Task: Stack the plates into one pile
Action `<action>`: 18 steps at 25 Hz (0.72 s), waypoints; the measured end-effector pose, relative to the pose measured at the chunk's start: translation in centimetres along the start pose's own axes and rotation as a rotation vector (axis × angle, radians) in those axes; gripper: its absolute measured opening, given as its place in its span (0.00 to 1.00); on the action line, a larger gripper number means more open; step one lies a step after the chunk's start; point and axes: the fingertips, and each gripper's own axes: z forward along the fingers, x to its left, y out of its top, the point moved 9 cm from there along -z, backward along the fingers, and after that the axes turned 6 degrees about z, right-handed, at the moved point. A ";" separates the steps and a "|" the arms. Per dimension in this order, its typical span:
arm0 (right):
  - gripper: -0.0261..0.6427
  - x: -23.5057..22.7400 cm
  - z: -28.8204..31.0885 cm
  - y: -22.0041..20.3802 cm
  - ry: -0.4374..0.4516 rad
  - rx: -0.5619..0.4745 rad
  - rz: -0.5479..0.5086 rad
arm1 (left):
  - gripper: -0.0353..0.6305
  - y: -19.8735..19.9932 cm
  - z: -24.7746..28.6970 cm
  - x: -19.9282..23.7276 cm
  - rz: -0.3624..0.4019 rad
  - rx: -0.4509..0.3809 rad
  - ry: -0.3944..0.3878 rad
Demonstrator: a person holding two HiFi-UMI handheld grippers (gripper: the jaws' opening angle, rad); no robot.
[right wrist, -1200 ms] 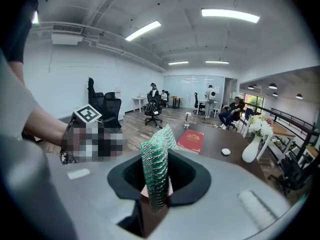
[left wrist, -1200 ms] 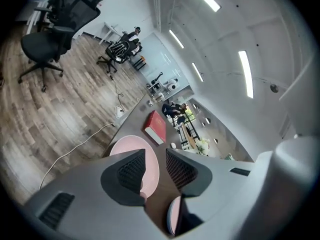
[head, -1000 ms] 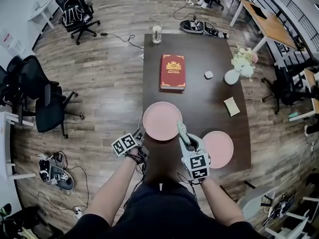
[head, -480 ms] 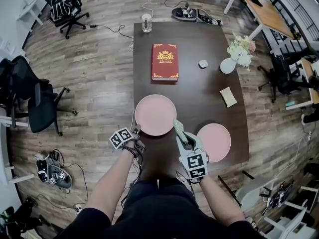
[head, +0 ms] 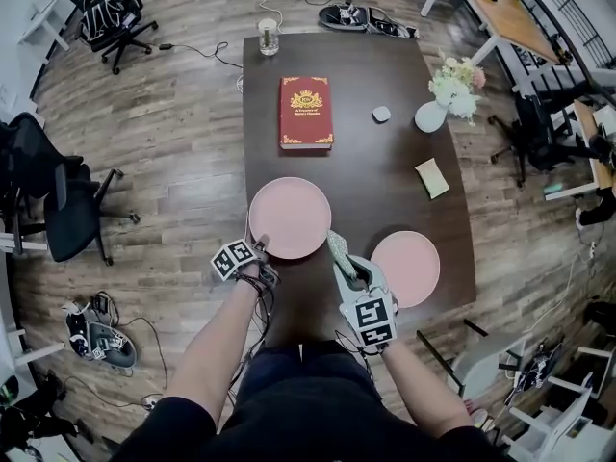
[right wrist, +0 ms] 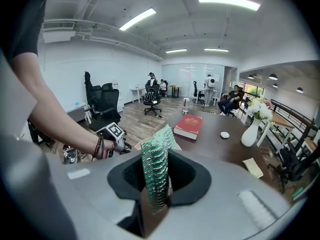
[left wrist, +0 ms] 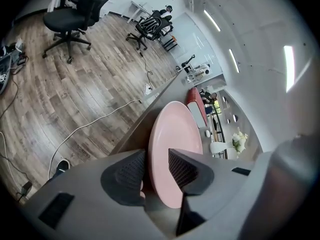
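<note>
Leaning over a dark brown wooden table (head: 366,142), we find one round pink plate (head: 289,215) lower centre, a second pink plate (head: 406,268) lower right. Our left gripper (left wrist: 155,170), jaws just opening, loosely straddles the first plate's rim; our right gripper (right wrist: 156,181) clamps a green knobbly strip (right wrist: 155,156).

Left gripper (left wrist: 157,161) lowered, fingers opening astride pink plate (left wrist: 176,131) rim.

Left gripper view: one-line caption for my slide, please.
Left gripper, fingers just opened wider, straddles the near rim of the pink plate at the table edge, not yet gripping.
</note>
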 end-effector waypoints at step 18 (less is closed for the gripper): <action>0.17 0.5 -1.1 -1.0 0.000 0.017 -0.001 | 0.09 -1.8 -0.4 1.1 -0.008 0.039 0.034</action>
